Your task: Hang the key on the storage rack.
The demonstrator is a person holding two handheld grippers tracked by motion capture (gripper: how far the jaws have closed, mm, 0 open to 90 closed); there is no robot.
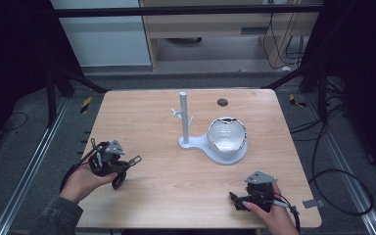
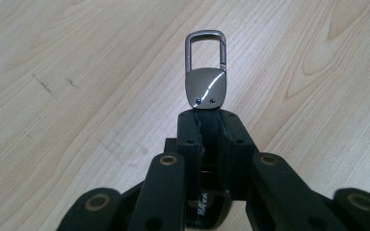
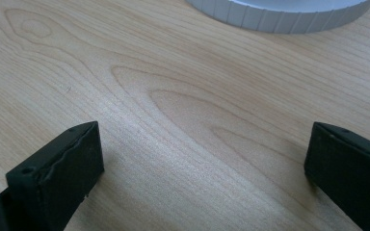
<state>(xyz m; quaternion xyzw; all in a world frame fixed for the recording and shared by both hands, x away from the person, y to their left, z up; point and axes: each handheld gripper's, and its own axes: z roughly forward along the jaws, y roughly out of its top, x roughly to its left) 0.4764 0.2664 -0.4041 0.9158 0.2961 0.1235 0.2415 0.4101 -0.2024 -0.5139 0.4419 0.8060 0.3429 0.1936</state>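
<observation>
My left gripper (image 2: 211, 122) is shut on the black strap of a key fob (image 2: 205, 86). The fob's grey metal plate and snap hook stick out past the jaw tips, a little above the wooden table. In the high view this gripper (image 1: 123, 164) is at the table's left with the metal hook (image 1: 135, 159) pointing right. A white hanger stand (image 1: 183, 117) with short pegs rises mid-table. Its base widens into a round dish (image 1: 227, 135) on the right. My right gripper (image 1: 252, 195) sits near the front right edge. Its jaws (image 3: 204, 154) are open and wide apart over bare wood.
The stand's ribbed white base rim (image 3: 279, 14) lies just ahead of the right gripper. A dark round hole (image 1: 222, 102) marks the table's far side. Black frame struts, cables and metal rails surround the table (image 1: 176, 186). A small grey piece (image 1: 314, 202) lies at the front right corner.
</observation>
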